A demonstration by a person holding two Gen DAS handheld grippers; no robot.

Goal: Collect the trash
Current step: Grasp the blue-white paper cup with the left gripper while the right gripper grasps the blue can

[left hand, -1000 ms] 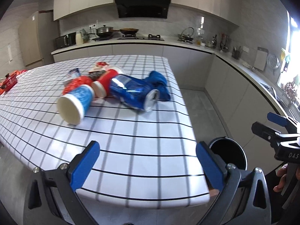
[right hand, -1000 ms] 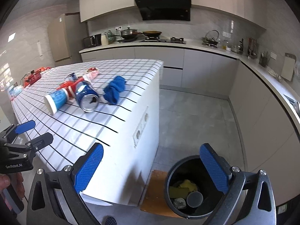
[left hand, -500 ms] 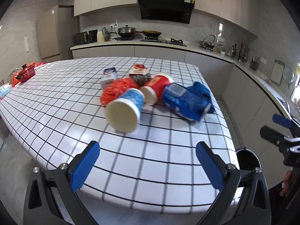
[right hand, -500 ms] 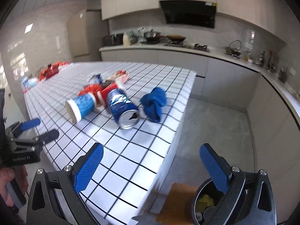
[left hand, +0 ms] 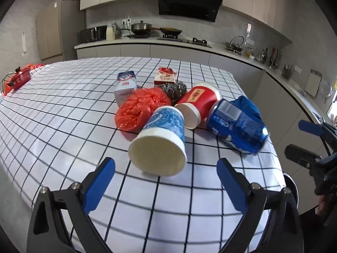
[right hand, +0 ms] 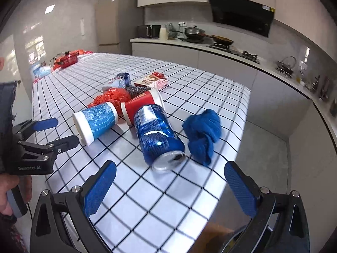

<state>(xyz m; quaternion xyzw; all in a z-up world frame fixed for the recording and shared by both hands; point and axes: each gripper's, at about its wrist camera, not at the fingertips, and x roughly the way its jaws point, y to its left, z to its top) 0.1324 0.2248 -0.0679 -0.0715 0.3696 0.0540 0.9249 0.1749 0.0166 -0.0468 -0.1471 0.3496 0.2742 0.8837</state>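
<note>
We see one blue can (right hand: pixel 159 139) on its side, open end toward our right tongs (right hand: pixel 168 189), two tipped cups, blue cup (left hand: pixel 161 139) mouth toward our left tongs (left hand: pixel 166 181), red cup (left hand: pixel 198 107), both tongs spread and empty, left ones just narrowing

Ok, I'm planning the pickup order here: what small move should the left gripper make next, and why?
Probably ease the left gripper forward and down around the blue paper cup. Its jaws, which have just been closing slightly, are open with nothing between them, and the cup lies on its side on the table straight ahead, nearest of the trash.
</note>
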